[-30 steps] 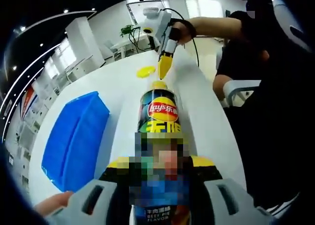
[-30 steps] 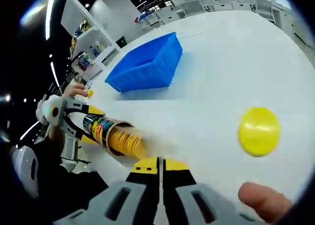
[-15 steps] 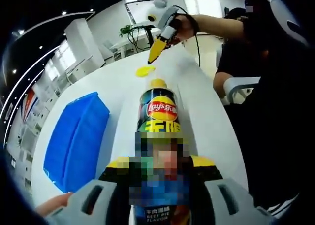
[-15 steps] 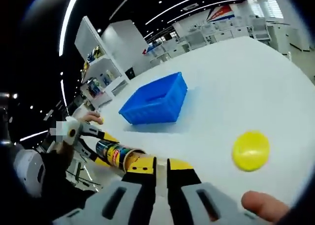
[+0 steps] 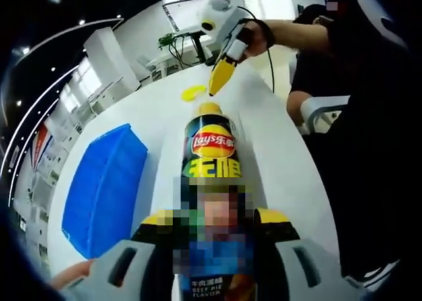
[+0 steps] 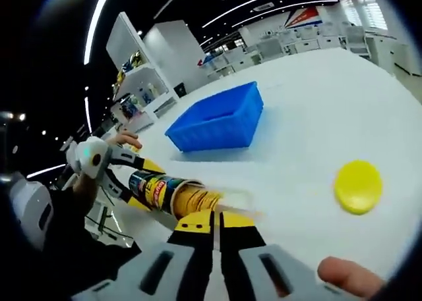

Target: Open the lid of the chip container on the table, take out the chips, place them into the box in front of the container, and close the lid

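Left gripper view: left gripper (image 5: 214, 238) clamped around the can (image 5: 212, 157), which lies on its side on the white table (image 5: 277, 163), open mouth pointing away from the jaws. Bin (image 5: 102, 189), blue, sits to the left of the can, apart from it. Straight ahead beyond the can's mouth hangs the right gripper (image 5: 219, 82), yellow tips together, pointing down at the mouth. Yellow lid (image 5: 193, 93) lies flat on the table just left of those tips.

Right gripper view: left gripper (image 6: 132, 179) at the left, holding the can (image 6: 165, 191) by its base. Chips (image 6: 198, 199) show as a yellow stack at the open mouth, directly ahead of the right gripper (image 6: 215, 223), whose jaws are closed with nothing between them. Bin (image 6: 217, 120) stands beyond the can. Lid (image 6: 358, 186) lies ahead and right of the jaws, well apart from the can.
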